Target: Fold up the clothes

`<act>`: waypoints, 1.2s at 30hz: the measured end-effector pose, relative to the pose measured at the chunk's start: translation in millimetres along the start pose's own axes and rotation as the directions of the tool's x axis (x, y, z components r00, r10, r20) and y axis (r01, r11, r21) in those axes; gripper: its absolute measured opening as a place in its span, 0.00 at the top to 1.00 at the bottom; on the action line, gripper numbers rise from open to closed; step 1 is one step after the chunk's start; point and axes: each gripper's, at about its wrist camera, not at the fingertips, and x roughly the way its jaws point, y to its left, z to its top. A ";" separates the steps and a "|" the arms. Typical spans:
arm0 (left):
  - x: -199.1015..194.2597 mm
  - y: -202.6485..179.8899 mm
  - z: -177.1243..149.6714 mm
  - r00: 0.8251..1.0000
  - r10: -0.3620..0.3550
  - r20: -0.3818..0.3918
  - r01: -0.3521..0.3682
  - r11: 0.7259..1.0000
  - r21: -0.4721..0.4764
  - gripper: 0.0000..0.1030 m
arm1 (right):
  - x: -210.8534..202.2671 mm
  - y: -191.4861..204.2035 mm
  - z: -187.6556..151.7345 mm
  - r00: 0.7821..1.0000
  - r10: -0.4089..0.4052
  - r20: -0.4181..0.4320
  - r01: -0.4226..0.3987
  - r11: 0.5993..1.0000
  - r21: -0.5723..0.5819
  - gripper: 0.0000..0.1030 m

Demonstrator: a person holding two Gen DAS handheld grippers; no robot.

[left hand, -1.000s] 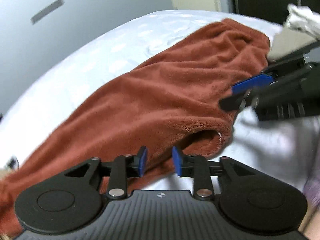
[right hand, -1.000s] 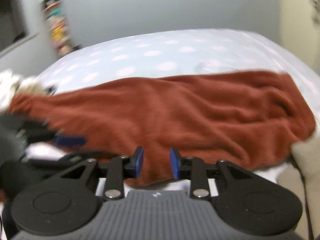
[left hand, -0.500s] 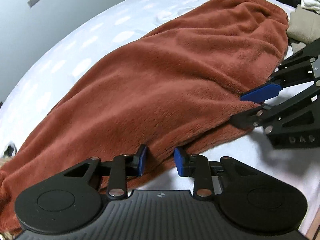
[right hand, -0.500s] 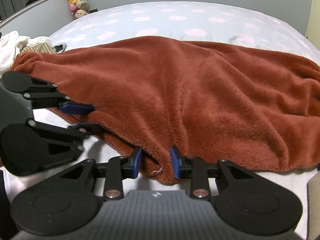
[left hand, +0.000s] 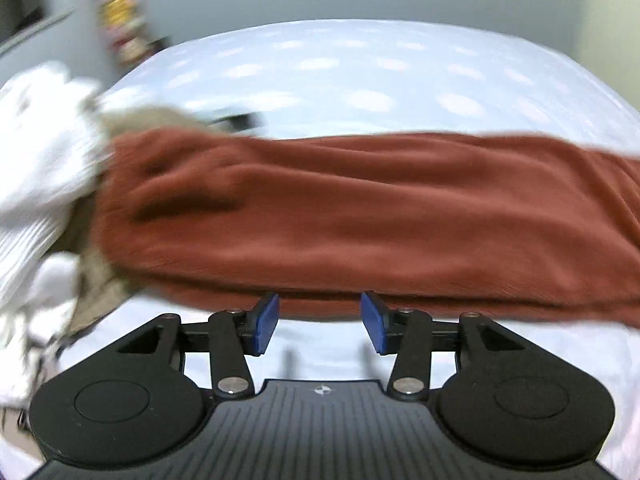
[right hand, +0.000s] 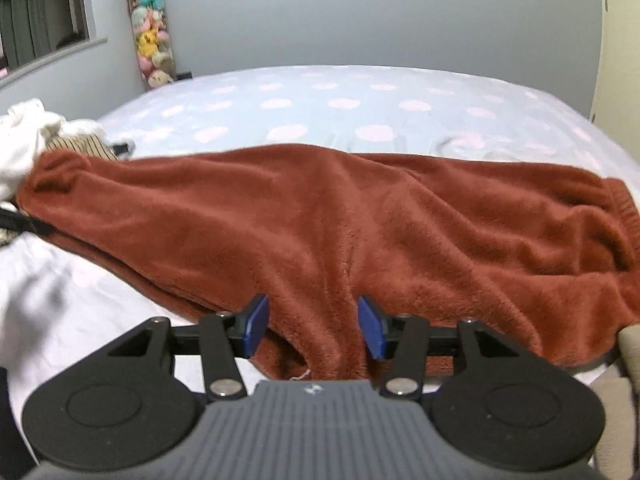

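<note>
Right wrist view – right hand-held gripper opening, rust fleece garment between its jaws, left hand-held gripper opening – empty

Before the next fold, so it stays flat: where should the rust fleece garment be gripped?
Grip the rust fleece garment at its near edge, coming low from the bed's front. That hem lies loose and thick there, already between the opening right tongs.

A rust-brown fleece garment is seen laid out lengthwise across the bed, its plush pile creased by long soft folds. A gathered hem is shown at its right end, while its left end is pressed against a heap of white and beige clothes. Its near edge is draped forward, with a small white tag showing.
</note>
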 end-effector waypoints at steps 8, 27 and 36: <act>16.0 103.4 10.9 0.994 0.107 0.030 -0.088 0.923 -0.373 0.53 | 5.0 2.4 -1.1 0.999 -0.041 -0.017 0.041 0.999 -0.010 0.48; 59.6 137.5 24.3 0.994 0.070 0.082 -0.023 0.879 -0.475 0.79 | 22.7 14.2 -5.9 0.994 -0.079 -0.081 0.070 0.992 -0.103 0.48; -27.2 75.1 63.0 0.967 0.011 0.256 0.060 0.961 -0.270 0.83 | 17.7 13.3 -5.3 0.995 -0.078 -0.062 0.072 0.994 -0.083 0.48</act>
